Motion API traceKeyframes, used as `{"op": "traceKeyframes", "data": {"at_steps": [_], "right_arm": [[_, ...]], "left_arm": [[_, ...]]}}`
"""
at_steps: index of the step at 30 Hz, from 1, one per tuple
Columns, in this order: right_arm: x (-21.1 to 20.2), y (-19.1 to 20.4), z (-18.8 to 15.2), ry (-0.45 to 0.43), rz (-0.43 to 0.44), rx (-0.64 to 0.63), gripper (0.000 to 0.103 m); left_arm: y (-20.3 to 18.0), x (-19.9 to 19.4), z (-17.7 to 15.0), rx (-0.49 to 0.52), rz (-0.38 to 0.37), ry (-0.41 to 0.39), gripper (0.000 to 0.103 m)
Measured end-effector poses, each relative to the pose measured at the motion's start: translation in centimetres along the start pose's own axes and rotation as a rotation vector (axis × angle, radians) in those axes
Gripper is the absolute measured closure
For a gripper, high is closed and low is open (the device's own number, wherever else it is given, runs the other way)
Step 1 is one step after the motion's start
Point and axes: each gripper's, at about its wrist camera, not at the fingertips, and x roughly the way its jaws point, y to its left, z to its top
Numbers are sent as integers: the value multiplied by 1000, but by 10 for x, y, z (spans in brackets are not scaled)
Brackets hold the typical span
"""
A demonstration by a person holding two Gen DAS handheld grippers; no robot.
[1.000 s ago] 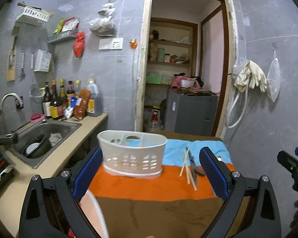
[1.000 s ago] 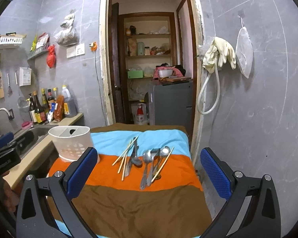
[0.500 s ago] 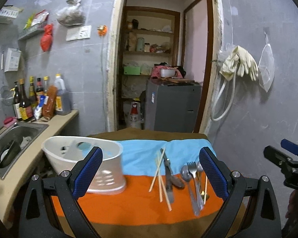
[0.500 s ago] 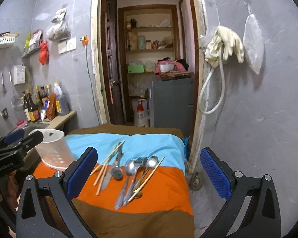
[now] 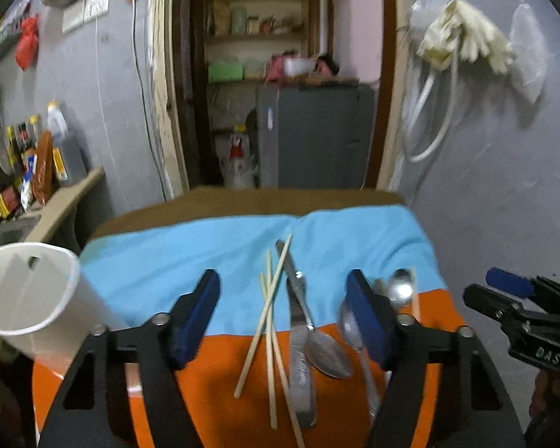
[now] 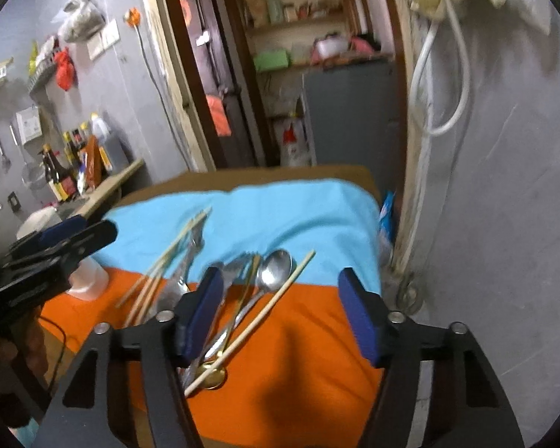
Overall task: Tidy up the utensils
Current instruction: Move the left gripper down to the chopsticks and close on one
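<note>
Meanwhile left claw (image 5: 283, 317) closing over chopsticks (image 5: 267, 321), nothing gripped

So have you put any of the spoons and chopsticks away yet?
Not yet. The chopsticks, knife and spoons all lie on the striped cloth, and the white holder shows nothing inside from here. Neither the left gripper nor the right gripper holds anything; their jaws are closing above the pile. Everything is left to sort.
</note>
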Motion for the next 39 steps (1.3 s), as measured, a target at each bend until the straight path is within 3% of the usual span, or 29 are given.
{"op": "traceKeyframes", "data": {"at_steps": [6,9,17,20,23,33,39], "right_arm": [[39,-10,-4,104,36,73,67],[50,-14,-6,135,53,101,72],[63,-20,-9,198,87,133,82],[65,-19,-8,203,101,132,85],[68,-18,-9,218,122,143,91],[62,-11,-13,270,161,128,94],[68,-8,-10,325,136,115,94]], "left_arm": [[20,52,-7,-22,49,165,77],[27,66,-15,-42,39,236,81],[49,76,-25,-104,-4,303,90],[54,76,-27,-132,-32,322,98],[53,72,-26,-144,-42,337,99],[50,47,-43,-292,-9,417,101],[47,58,-37,-275,-21,498,100]]}}
